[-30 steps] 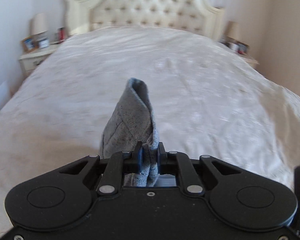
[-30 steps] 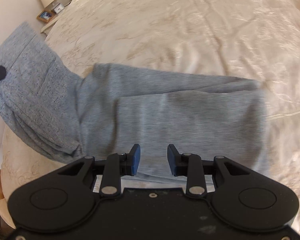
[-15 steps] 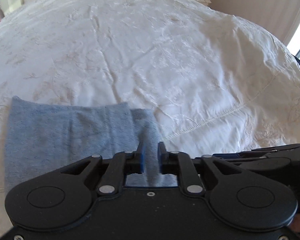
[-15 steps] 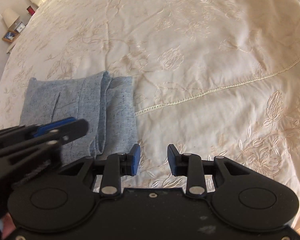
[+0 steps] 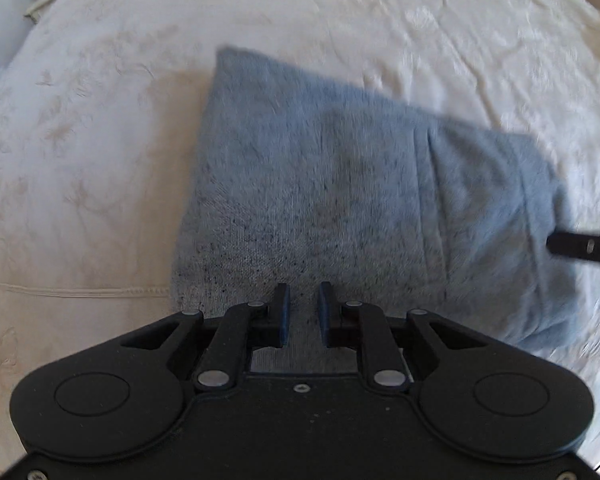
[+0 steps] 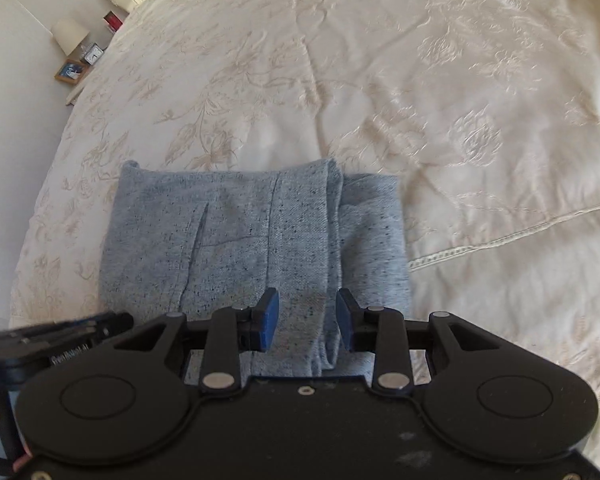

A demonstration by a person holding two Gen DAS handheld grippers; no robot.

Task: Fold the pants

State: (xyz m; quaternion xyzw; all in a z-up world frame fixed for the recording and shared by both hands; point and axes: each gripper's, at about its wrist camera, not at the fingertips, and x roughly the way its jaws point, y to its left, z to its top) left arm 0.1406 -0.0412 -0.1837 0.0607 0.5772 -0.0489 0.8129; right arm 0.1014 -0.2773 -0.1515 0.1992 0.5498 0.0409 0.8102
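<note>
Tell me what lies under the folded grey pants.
The pants lie on the cream embroidered bedspread, which shows all around them. The part of it beneath the cloth is covered, so anything there cannot be seen.

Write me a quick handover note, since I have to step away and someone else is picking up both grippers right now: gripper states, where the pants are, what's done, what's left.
Left gripper: open, holding nothing, over the near edge of the pants.
Right gripper: open, holding nothing, above the layered fold edge on the pants' right side.
Pants: grey-blue, lying folded in a compact rectangle on the cream bedspread, near its edge.
Done: the folds are in and the bundle is released.
Left: probably only squaring up. One lower layer sticks out past the top layer on the right; tuck or align it if a neater stack is wanted.
</note>
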